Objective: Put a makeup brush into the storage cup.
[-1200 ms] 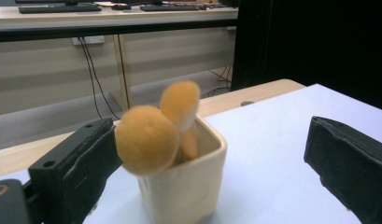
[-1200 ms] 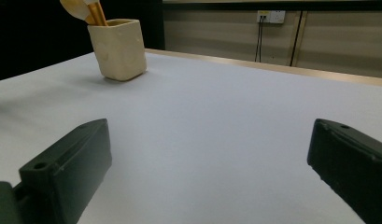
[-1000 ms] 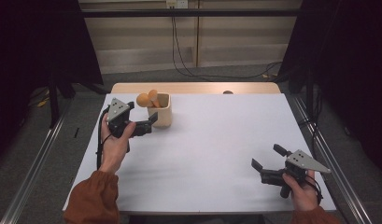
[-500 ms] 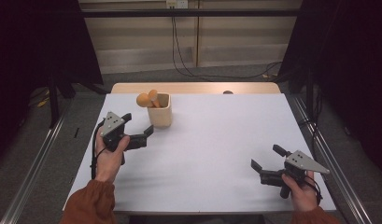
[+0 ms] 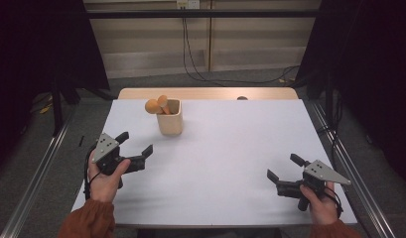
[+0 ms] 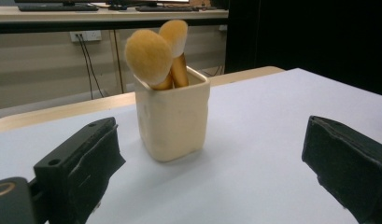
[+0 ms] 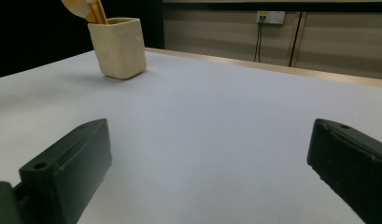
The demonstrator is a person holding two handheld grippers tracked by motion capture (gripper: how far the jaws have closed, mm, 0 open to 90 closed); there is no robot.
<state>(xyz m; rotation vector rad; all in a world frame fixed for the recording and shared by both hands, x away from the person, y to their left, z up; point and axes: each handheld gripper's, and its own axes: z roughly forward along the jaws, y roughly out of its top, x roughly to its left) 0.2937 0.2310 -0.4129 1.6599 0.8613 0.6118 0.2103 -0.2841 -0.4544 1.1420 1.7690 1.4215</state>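
Now, at the left of the table [image 5: 230, 148], the left gripper [image 5: 136, 148] is sitting in the person's left hand [image 5: 103, 181] near the front-left edge, its jaws standing wide apart and gripping nothing. It is pointing up the table toward the cup [image 5: 169, 117], which is standing upright on the white top just beyond it, toward the far edge and left of centre. In the left gripper view the cup [image 6: 172, 119] is showing between the two jaws but well clear of both. Two brushes [image 5: 157, 105] are standing in the cup, their orange fluffy heads rising above the rim and leaning against each other. Farther right, well apart from the cup, the right gripper [image 5: 282, 173] is resting in the right hand [image 5: 322, 201] near the front-right corner, its jaws likewise spread wide over bare table.
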